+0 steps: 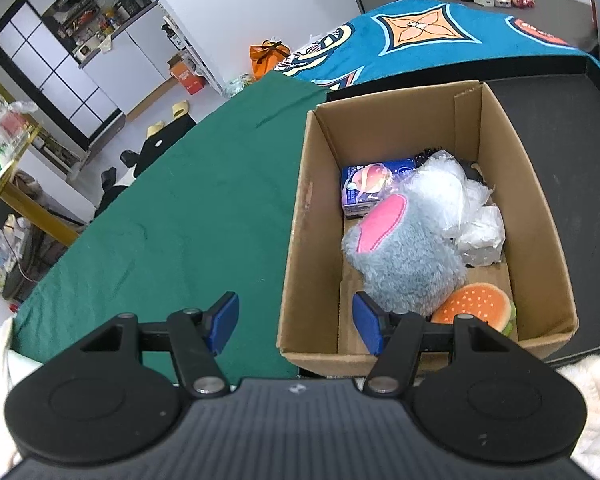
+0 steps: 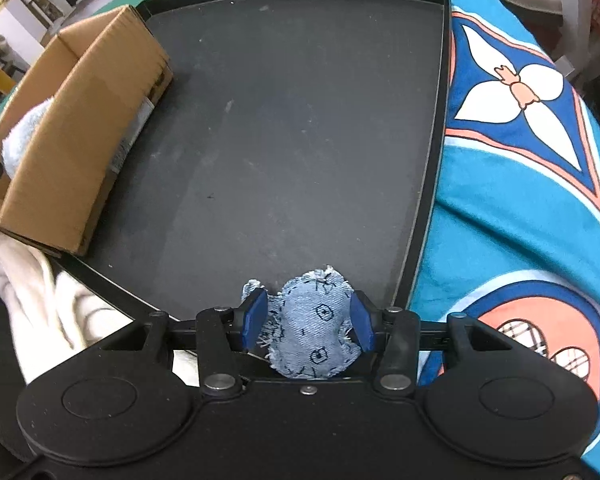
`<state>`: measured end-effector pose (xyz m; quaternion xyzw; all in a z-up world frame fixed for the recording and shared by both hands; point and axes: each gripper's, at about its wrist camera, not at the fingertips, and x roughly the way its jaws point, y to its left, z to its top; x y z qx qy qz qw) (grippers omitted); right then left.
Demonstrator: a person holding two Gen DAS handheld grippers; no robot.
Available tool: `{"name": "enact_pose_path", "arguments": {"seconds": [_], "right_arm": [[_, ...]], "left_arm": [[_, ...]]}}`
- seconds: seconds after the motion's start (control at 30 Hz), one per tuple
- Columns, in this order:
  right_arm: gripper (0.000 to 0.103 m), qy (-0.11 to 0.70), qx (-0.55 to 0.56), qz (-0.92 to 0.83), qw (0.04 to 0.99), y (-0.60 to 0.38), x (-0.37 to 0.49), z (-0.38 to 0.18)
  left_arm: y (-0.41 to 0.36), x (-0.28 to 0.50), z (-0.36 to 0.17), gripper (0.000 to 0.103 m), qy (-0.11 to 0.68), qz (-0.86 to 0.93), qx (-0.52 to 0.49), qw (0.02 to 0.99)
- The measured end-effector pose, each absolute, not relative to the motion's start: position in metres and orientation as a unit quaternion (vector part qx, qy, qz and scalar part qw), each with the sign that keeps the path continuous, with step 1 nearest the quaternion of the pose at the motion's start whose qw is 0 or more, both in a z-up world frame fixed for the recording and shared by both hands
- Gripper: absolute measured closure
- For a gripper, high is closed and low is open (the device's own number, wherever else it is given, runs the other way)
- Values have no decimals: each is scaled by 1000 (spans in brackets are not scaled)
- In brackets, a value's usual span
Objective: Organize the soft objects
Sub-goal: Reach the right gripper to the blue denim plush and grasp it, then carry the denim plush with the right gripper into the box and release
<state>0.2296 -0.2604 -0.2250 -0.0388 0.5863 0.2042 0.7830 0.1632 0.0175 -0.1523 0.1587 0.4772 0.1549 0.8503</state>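
Note:
A cardboard box stands on a black tray. Inside lie a grey-blue plush with a pink patch, a burger plush, a blue carton and clear plastic bags. My left gripper is open and empty, straddling the box's near left wall. In the right wrist view my right gripper is shut on a denim fabric toy over the tray's near edge. The box stands at the left there.
A green cloth covers the table left of the box. A blue patterned blanket lies right of the tray and behind it. A white fleece sleeve is at the lower left. Room furniture stands far behind.

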Motion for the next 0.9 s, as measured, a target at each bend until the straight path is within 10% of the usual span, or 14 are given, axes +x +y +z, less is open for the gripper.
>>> {"name": "enact_pose_path", "arguments": {"seconds": [0.9], "right_arm": [[69, 502, -62, 229, 831, -245, 223, -196]], "left_arm": [[9, 164, -153, 42, 478, 168, 178, 844]]}}
